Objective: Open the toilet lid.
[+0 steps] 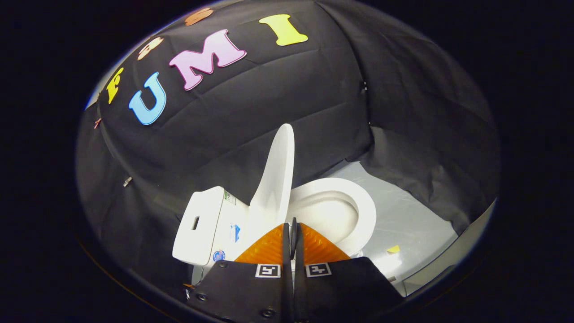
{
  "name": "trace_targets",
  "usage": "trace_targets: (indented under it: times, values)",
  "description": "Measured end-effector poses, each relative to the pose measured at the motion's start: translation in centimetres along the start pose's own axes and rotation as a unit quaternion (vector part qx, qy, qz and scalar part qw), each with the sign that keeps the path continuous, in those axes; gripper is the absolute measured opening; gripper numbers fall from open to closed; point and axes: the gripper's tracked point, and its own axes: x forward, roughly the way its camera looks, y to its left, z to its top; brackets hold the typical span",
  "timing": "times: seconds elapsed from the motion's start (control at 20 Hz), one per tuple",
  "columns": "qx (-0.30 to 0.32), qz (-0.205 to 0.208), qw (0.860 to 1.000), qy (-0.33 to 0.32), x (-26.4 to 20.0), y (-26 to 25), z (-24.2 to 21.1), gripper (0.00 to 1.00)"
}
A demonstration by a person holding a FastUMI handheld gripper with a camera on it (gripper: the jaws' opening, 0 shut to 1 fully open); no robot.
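Just short of the toilet, the gripper [293, 224] hung with its two fingers pressed together, tips meeting in a thin seam with nothing caught between them. Right beyond those tips stood the lid [276, 179], raised upright and seen nearly edge-on, its lower part rising from just ahead of the fingers and its rounded top reaching up against the booth's black cloth wall [269, 98]. Whether the fingertips touched the lid's base could not be told; they sat very close to it. To the right of the lid and the fingers lay the open seat [365, 211], its white ring around the bowl [329, 211]. To the left of the lid sat the tank [204, 224], with a dark rectangular slot in its near face and small stickers on its side. Farther right, beyond the seat, was the pale floor [403, 211], with a small yellow scrap [393, 249] lying on it well apart from the toilet.
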Motion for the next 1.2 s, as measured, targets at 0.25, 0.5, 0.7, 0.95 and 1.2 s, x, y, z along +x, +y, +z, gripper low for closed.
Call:
trace_targets:
  times: [0.25,0.5,0.7,0.95,1.2]
  values:
    - [-0.041,-0.012,0.999,-0.013,-1.1,4.0,0.2,0.06]
    - [-0.098,-0.029,0.994,-0.029,-2.2,8.6,0.2,0.07]
    - [-0.115,-0.032,0.992,-0.040,-2.8,13.0,-0.4,0.08]
    - [-0.142,-0.016,0.989,-0.047,-3.3,18.1,-1.7,0.11]
    - [-0.186,-0.020,0.981,-0.057,-3.2,22.0,-3.3,0.11]
